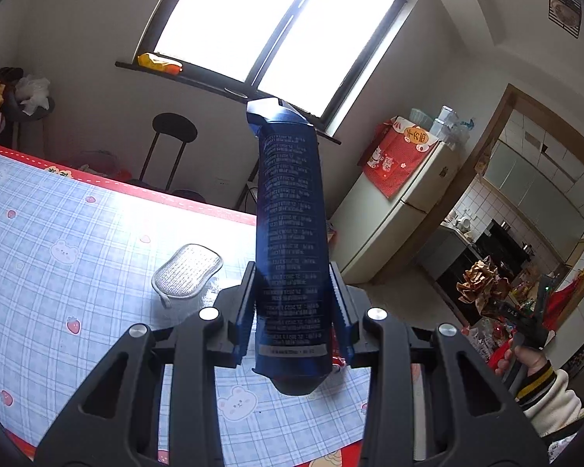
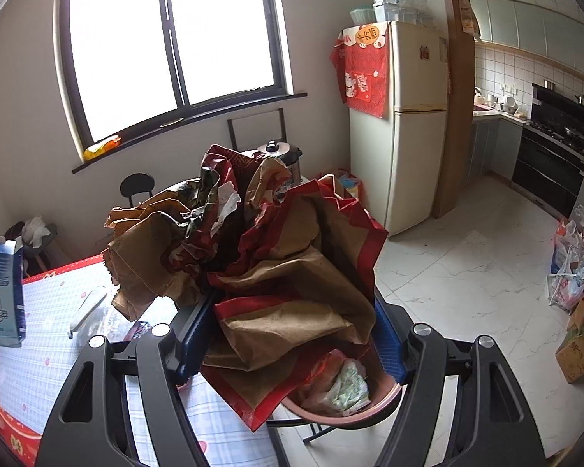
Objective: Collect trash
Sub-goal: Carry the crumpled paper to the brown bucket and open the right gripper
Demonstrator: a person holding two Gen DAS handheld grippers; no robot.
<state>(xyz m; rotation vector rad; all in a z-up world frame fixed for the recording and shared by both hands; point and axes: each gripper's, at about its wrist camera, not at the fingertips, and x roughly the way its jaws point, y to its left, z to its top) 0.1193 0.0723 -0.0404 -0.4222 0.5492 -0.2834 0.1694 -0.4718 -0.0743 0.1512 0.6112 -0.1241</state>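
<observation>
Upright blue carton [image 1: 288,241] and crumpled brown-red paper [image 2: 276,257], both held aloft

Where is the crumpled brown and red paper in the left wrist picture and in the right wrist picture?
Left wrist view: the crumpled brown and red paper sits small at the right edge, held up by the right gripper.
Right wrist view: the paper fills the centre, clamped in that gripper, above the pink bin.
Shared landmark: the cream fridge with its red cloth.

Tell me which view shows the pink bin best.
Right wrist view: the pink bin sits just below the crumpled paper held in the right gripper, rim and trash inside visible. Left wrist view doesn't show it.
</observation>
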